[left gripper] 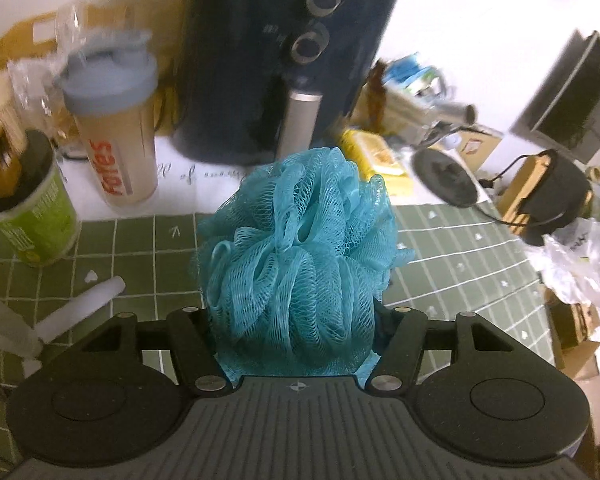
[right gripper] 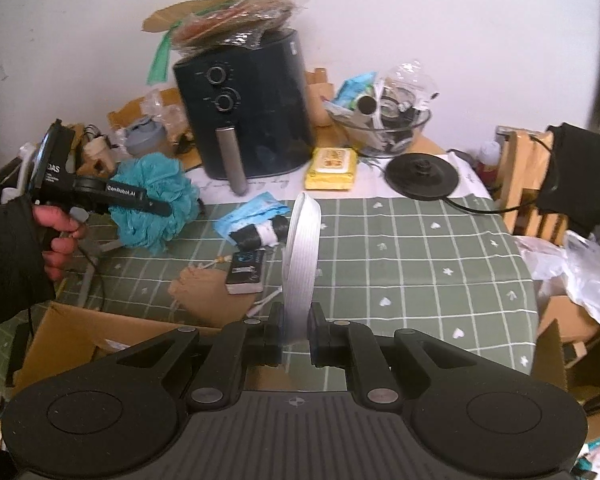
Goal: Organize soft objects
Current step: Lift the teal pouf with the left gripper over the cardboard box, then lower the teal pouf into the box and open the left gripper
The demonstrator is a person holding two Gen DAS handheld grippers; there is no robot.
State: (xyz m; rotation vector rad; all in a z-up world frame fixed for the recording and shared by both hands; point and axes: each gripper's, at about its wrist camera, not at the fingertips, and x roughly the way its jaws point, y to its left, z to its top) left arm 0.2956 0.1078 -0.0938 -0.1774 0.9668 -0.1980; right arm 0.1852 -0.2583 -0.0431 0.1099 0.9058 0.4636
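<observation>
At the far left of the right wrist view a hand (right gripper: 58,232) in a black sleeve grips the left gripper (right gripper: 156,206), whose jaws stand about half apart and are pressed into a blue mesh bath pouf (right gripper: 152,204) held clear above the green checked tablecloth (right gripper: 420,248). In the left wrist view the pouf (left gripper: 300,256) fills the gap between the fingers: a loose ball of turquoise netting, gathered into many ruffled loops and folds, fine diamond mesh showing at the edges, bulging out over the jaws. Behind it stands a dark air fryer (right gripper: 244,120) with two dials and a grey handle, with crinkled plastic packets (right gripper: 240,4) piled on top. Further right, on the cloth, lie a blue packet (right gripper: 256,210), a small dark box (right gripper: 246,272) and a brown paper piece (right gripper: 204,292). At the centre the right gripper (right gripper: 296,336) is nearly closed, pinching a pale grey ribbed strip (right gripper: 302,248), a flat soft band that rises upright from the jaws and curls over at its top. Beyond it lie a yellow wipes pack (right gripper: 332,168), a glass bowl (right gripper: 380,128) of clutter and a black round kettle base (right gripper: 420,176).
</observation>
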